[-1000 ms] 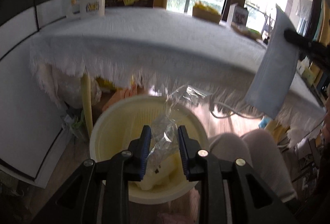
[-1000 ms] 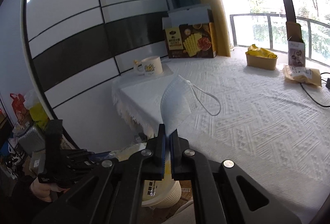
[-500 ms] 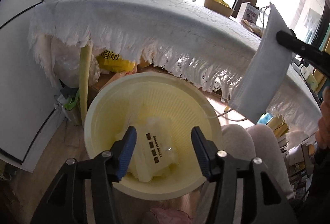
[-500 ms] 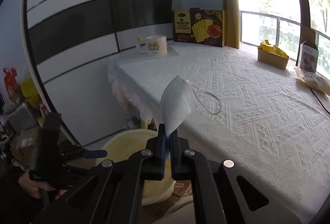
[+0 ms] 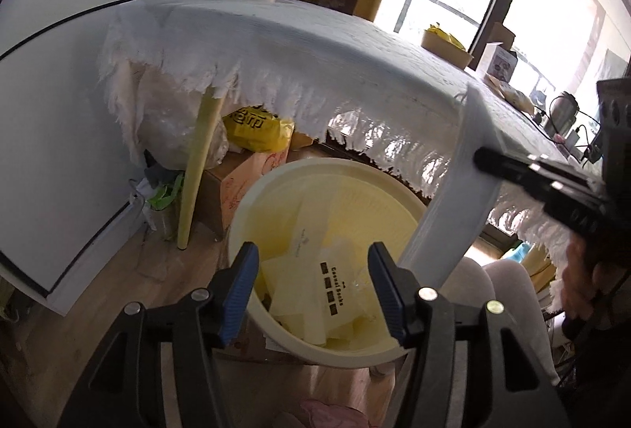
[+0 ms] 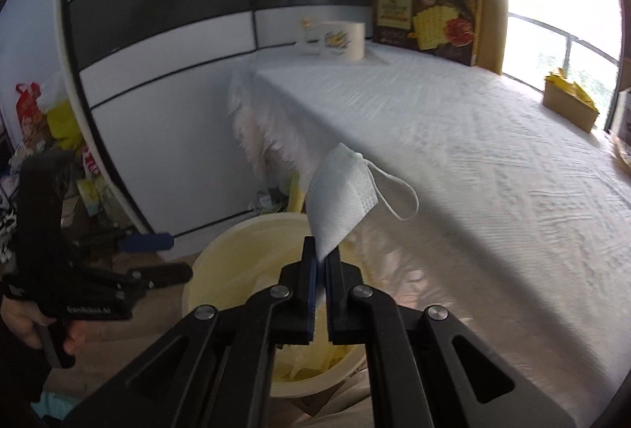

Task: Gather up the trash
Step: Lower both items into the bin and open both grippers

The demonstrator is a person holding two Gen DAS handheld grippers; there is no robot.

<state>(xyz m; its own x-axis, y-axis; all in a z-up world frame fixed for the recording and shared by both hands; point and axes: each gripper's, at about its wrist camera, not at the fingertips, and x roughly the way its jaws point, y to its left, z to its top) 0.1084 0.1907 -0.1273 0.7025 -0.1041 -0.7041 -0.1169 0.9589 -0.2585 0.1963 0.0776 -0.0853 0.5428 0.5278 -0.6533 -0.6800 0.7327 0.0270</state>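
Status: clear plastic wrapper [image 5: 335, 286] w/ printed label already lies in cream bin [image 5: 398, 191]; left gripper [image 5: 311, 290] spread wide above it, holding nothing. Right gripper [image 6: 320, 266] pinches white pleated face mask [image 6: 339, 203] by one corner, over bin rim, not yet dropped. Mask soft, limp, ear loop dangling. Bin round, ribbed plastic. Judged: one drop left.

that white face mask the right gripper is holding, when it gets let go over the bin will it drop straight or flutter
The face mask looks thin and light, so it will probably drift rather than drop straight. It holds its folded shape above the right hand-held gripper, pinched only at a corner, so it seems somewhat stiff. Its loose ear loop could snag on a finger. The waste bin sits just below.
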